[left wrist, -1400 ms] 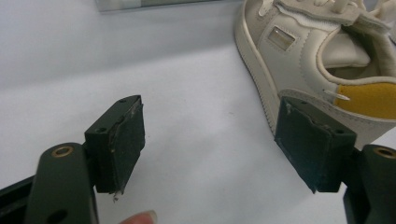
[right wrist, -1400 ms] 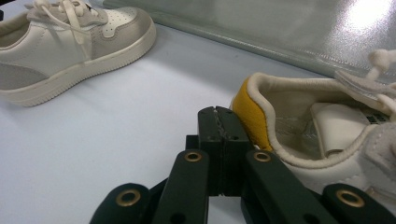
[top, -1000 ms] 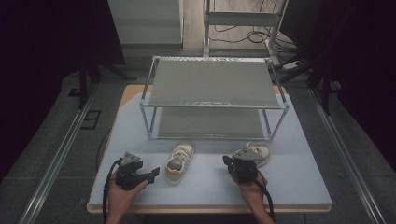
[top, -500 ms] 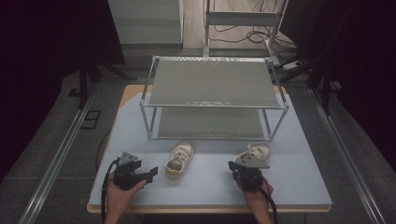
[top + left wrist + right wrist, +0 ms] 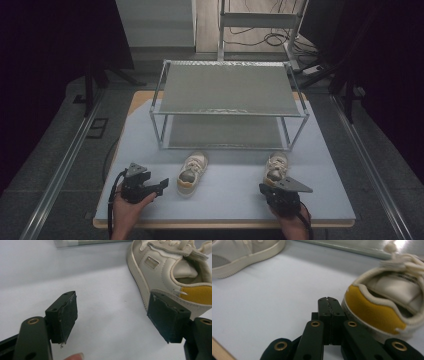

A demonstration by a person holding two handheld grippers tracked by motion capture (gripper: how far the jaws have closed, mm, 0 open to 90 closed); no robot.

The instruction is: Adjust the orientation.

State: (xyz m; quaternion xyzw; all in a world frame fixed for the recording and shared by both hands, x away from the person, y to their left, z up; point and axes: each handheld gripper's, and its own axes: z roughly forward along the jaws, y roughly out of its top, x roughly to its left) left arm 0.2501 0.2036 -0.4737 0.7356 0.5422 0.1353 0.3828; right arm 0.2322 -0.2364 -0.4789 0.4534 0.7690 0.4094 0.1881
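Two small shoes are seen on the counter, just in front of a metal rack. The left shoe lies near the middle, and the right shoe lies well apart from it, to the right. Both are cream with white laces and a yellow patch inside the heel.

Each shoe is judged to be light and soft on top, with a stiffer sole. The heel rim is thought to be the best place to take hold, since it is thin enough to be pinched.

The left gripper is held beside the heel of the left shoe, and its jaws are spread wide with nothing between them. The right gripper is held just beside the heel of the right shoe, and its jaws are pressed together on nothing.
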